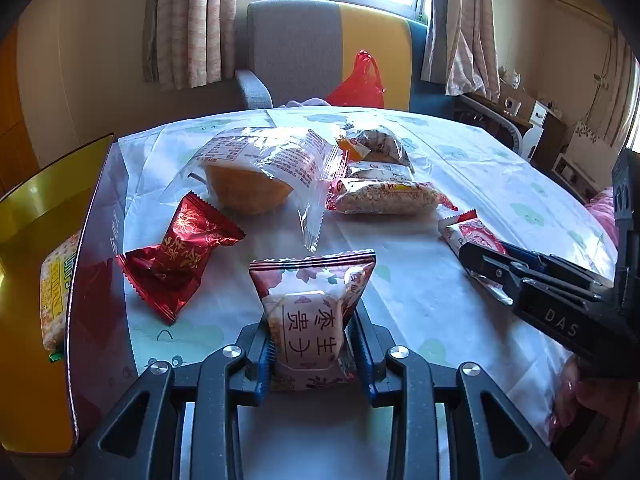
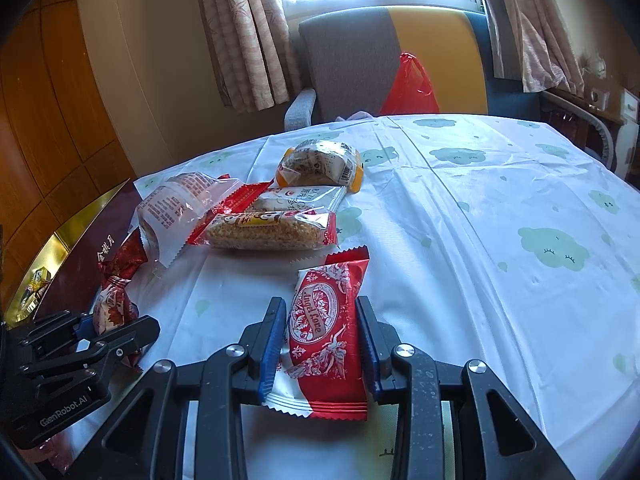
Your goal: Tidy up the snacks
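My left gripper [image 1: 310,334] is shut on a pink-and-white floral snack packet [image 1: 308,320], held just above the table; it also shows in the right wrist view [image 2: 112,310]. My right gripper [image 2: 320,328] is shut on a red-and-white "Angel Love" packet [image 2: 320,332], low over the cloth; it shows at the right of the left wrist view [image 1: 480,252]. A shiny red candy packet [image 1: 180,256], a clear-wrapped bread bun [image 1: 256,172], a grain bar [image 1: 384,198] and a dark cake packet [image 1: 376,144] lie on the table.
A gold-lined dark red box [image 1: 86,260] stands open at the left table edge with a yellow snack pack [image 1: 56,292] inside. The tablecloth [image 2: 500,220] is white with green clouds. A grey-and-yellow armchair [image 1: 320,48] with a red plastic bag [image 1: 358,84] stands behind.
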